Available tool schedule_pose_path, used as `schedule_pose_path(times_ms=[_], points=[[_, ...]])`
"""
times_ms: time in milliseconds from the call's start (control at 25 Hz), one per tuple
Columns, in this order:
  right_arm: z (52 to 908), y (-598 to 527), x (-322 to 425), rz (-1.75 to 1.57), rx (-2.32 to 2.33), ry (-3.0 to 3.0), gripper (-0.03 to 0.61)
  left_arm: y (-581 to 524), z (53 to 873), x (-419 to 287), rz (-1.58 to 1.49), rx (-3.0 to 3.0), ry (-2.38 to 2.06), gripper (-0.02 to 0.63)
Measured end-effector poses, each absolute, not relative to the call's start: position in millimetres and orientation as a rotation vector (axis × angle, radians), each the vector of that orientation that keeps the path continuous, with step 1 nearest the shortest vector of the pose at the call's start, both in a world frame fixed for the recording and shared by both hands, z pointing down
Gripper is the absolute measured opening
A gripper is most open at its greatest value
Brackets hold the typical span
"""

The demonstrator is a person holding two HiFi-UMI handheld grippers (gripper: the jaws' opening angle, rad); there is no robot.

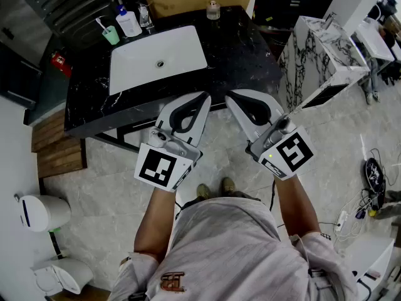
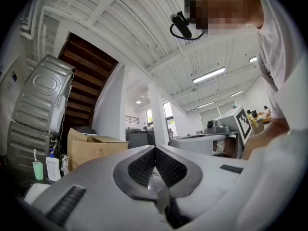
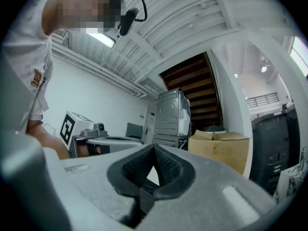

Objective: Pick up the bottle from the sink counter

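**A:** Where does the bottle stand?

**B:** Pump bottle [image 1: 128, 22], white with a blue head, upright at the back left corner of the counter [image 1: 247, 52]. A green cup [image 1: 111, 35] with a toothbrush is just beside it on one side and a clear glass piece [image 1: 145, 14] on the other. The white basin [image 1: 178, 52] lies between it and the front edge.

**A:** Grippers?

**B:** Left gripper [image 1: 202, 99] and right gripper [image 1: 232, 98] are both pinched fully together, with nothing between the pads. They are held side by side off the counter's front edge, roughly level, well apart from the bottle.

**A:** What could go wrong?

**B:** Three things, by my reading.
- **Closed jaws:** arriving at that corner without opening first would shove the bottle into the cup or tip it.
- **Crowding:** opened wide, an outer jaw may clip the cup or the glass piece.
- **Height of the grip:** taken high at the narrow pump neck, the body could swing or slip; the body is the safer hold.

**A:** Any doubt over the target?

**B:** Some. A small jar [image 1: 213, 9] sits mid back edge, and the task names only one bottle, so a wrong pick is possible
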State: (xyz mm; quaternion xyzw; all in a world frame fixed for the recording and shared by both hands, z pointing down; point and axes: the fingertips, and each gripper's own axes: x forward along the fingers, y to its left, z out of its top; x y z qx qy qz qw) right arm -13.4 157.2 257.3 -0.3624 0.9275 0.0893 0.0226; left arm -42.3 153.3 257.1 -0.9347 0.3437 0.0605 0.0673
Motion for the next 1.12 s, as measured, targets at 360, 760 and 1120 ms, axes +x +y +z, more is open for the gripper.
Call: schedule_pose_path(times_ms=[360, 760, 1120], points=[[258.1, 153.7, -6.6, 0.238, -1.093, 2.859, 0.000, 149.1, 260.8, -37.7, 0.173, -2.818, 1.053, 0.000], [255.5, 143.1, 7.1, 0.241, -1.038, 2.864, 0.000, 136.1, 258.7, -22.2, 0.167, -2.801, 1.086, 0.000], [257.1, 121.0, 35.7, 0.234, -0.989, 2.865, 0.000, 113.1, 259.3, 2.3, 0.138, -2.770, 1.140, 0.000]])
